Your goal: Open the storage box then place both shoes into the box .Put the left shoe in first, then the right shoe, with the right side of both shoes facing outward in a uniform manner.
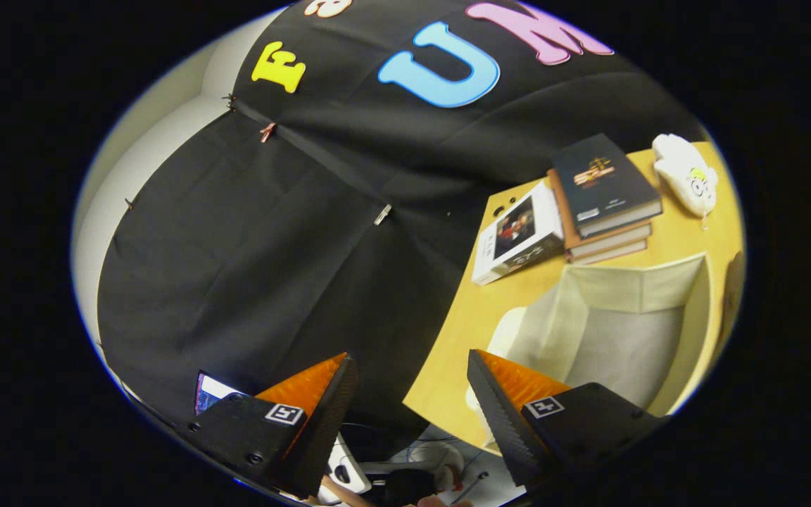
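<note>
My gripper (412,373) is open, its two fingers spread wide with nothing between them. It hangs beyond the edge of the yellow wooden table (476,317), facing the black cloth wall. To the right of the right finger sits the storage box (624,331), a pale fabric box with its top open and its grey inside showing. A small white rounded thing (506,331) rests against the box's near side; what it is I cannot tell.
A stack of books (606,201) lies on the table beyond the box, with a white book (518,236) beside it. A white plush toy (687,176) sits farther back. Cables and white gear (405,472) lie on the floor under the fingers.
</note>
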